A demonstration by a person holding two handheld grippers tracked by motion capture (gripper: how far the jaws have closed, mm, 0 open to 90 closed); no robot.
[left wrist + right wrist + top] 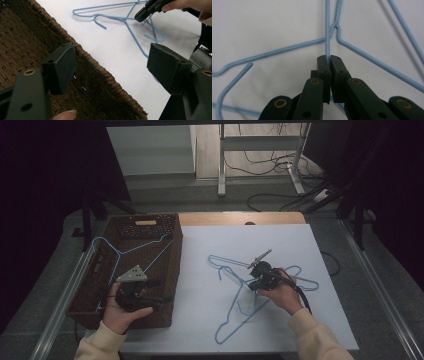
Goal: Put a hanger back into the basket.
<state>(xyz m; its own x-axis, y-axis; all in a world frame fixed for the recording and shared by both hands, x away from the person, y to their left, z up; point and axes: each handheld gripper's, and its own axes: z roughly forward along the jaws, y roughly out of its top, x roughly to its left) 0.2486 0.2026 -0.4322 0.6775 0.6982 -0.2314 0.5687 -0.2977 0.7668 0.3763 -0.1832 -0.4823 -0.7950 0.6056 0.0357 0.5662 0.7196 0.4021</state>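
Looked down in the high view on a white table [210,320] with a brown wicker basket [172,270] at centre left of the frame. Found one blue wire hanger [122,251] lying inside the basket, toward its upper part. Found more blue hangers [235,317] overlapping in a tangle on the white surface at centre right, hooks pointing toward the upper left.

Saw the left gripper [159,291] held in the left hand [120,312] over the basket's lower right corner, grey three-cornered plate on top. In the left gripper view, jaws spread wide with nothing between them, the basket's woven rim [100,75] running diagonally through the gap, the hanger tangle [130,27] lying beyond on the white surface at upper centre, and the other gripper [142,15] entering from the upper right.

Saw the right gripper [252,282] held in the right hand [281,292] down on the tangle at centre right of the high view. In the right gripper view, jaws pressed together on a single straight blue wire [327,30] running up from the tips [329,58] to the top edge, close beside a twisted hanger neck [336,25].
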